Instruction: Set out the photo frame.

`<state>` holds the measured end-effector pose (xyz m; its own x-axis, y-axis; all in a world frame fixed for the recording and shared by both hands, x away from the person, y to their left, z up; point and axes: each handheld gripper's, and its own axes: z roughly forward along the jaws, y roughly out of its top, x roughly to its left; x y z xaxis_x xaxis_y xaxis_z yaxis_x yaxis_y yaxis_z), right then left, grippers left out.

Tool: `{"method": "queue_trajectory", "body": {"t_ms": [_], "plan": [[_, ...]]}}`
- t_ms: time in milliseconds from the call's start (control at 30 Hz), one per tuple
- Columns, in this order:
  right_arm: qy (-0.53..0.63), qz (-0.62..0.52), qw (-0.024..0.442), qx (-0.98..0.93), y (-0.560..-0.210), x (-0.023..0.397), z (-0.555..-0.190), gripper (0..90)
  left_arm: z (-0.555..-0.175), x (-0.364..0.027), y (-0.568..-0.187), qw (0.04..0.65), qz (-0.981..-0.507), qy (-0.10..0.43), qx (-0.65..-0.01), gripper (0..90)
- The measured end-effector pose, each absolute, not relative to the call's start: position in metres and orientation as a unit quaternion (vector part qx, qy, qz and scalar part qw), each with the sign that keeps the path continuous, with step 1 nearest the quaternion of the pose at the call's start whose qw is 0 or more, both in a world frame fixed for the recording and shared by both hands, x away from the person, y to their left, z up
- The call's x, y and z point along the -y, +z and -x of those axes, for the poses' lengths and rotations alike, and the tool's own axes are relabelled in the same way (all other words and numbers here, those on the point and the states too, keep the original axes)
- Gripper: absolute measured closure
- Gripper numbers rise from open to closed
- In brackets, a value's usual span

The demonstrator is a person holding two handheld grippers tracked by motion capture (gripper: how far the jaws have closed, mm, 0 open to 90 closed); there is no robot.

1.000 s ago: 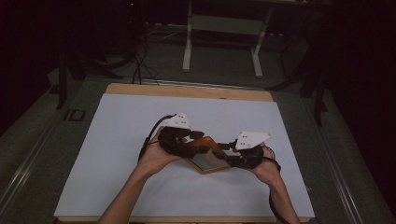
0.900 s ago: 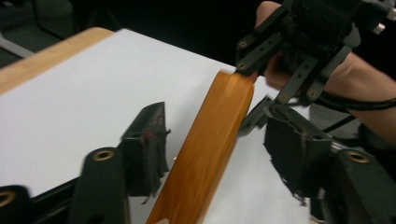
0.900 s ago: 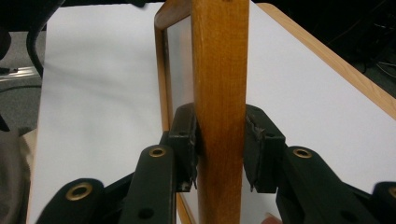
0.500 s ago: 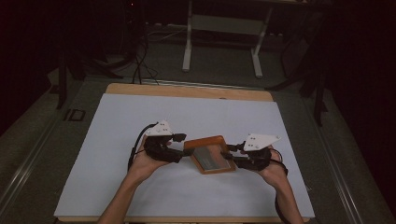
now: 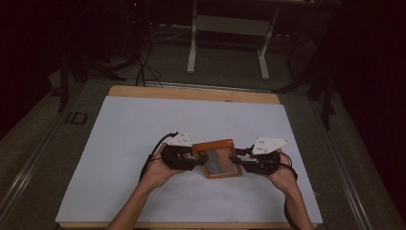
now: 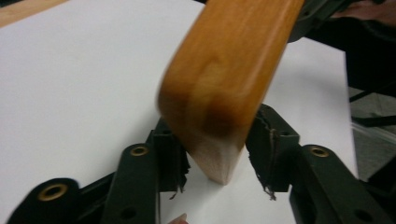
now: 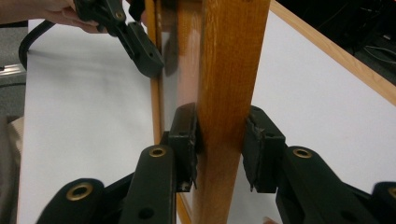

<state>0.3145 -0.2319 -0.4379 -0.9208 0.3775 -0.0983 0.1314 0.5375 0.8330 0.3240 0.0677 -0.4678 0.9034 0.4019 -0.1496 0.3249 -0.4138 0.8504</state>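
A small wooden picture frame (image 5: 220, 158) with a glazed panel hangs just over the white sheet (image 5: 143, 124), held between both hands. My left gripper (image 5: 198, 157) is at its left end. In the left gripper view the frame's rounded corner (image 6: 224, 70) sits between the pads of the left gripper (image 6: 217, 149), whose jaws have just been closing and now touch the wood on both sides. My right gripper (image 5: 238, 160) holds the right end. In the right gripper view the right gripper (image 7: 219, 144) is shut on a side rail of the frame (image 7: 229, 56), with the left gripper (image 7: 135, 42) beyond.
The white sheet covers a wooden table whose bare edge (image 5: 191, 93) shows at the back. A white stand (image 5: 227, 24) and cables (image 5: 143, 72) lie on the dark floor behind. Both forearms come in from the bottom edge.
My left gripper swung out to the left of the frame, came down, and closed on its left corner. The right gripper kept its hold with little movement.
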Motion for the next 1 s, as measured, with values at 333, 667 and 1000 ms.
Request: {"method": "queue_trajectory", "body": {"t_ms": [333, 667, 1000], "plan": [[0.46, -0.154, 0.131, -0.865, -0.441, 0.237, -0.314, 66.0, -0.323, -0.065, -0.466, 0.503, -0.837, 0.033, -0.212, 63.2], [0.471, -0.164, 0.12, -0.859, -0.446, 0.241, -0.315, 66.2, -0.322, -0.064, -0.462, 0.508, -0.833, 0.04, -0.218, 62.5], [0.504, -0.172, 0.104, -0.84, -0.444, 0.235, -0.315, 66.2, -0.315, -0.079, -0.453, 0.54, -0.805, 0.043, -0.241, 61.9]]}}
